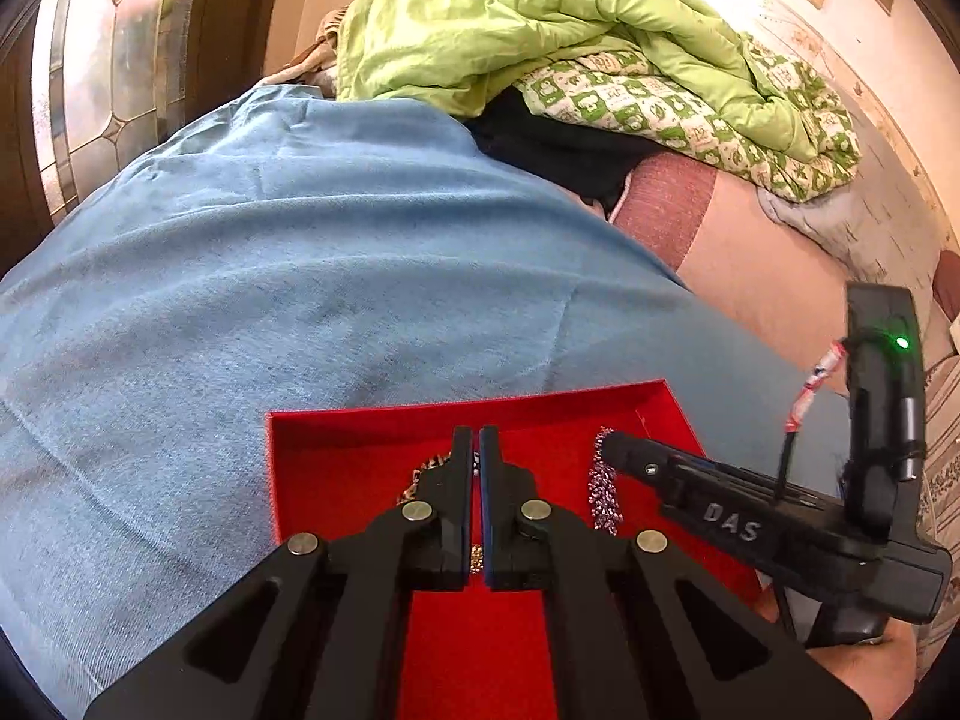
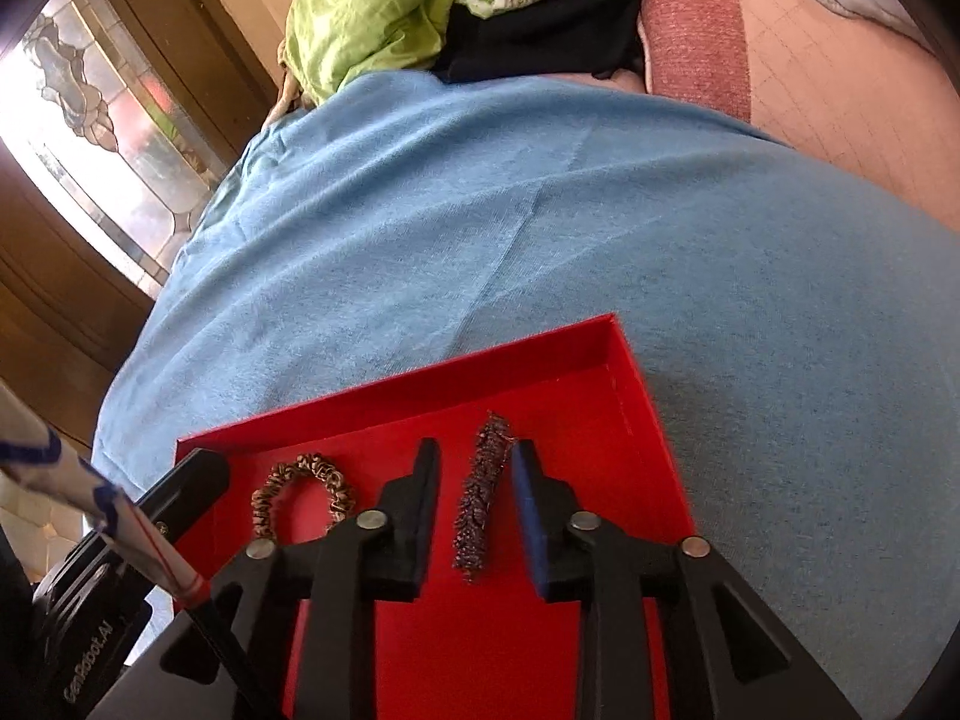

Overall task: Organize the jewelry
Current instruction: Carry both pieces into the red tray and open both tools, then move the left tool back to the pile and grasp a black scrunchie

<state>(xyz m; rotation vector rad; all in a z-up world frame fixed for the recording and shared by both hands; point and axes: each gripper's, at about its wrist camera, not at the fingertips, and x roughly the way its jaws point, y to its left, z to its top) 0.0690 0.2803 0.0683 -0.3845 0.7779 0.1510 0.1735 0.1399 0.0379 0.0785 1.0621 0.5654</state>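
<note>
A shallow red tray point(image 1: 372, 414) point(image 2: 396, 381) lies on a blue cloth. In it are a brown and gold coiled bracelet point(image 2: 303, 489) point(image 1: 423, 477) on the left and a purple beaded piece point(image 2: 480, 498) point(image 1: 603, 492) stretched out straight on the right. My right gripper point(image 2: 474, 459) point(image 1: 612, 447) is open just over the tray floor. The purple piece lies between its fingers, and the pads stand clear of it. My left gripper point(image 1: 475, 438) point(image 2: 201, 468) is shut over the tray's left part. The brown bracelet shows beside and under its fingers, with no grip visible.
The blue cloth point(image 1: 300, 252) covers the bed around the tray. A green quilt point(image 1: 540, 30) and a dark garment point(image 1: 558, 150) are heaped at the far end. A stained-glass door point(image 1: 96, 78) stands on the left and pink bedding point(image 1: 756, 276) on the right.
</note>
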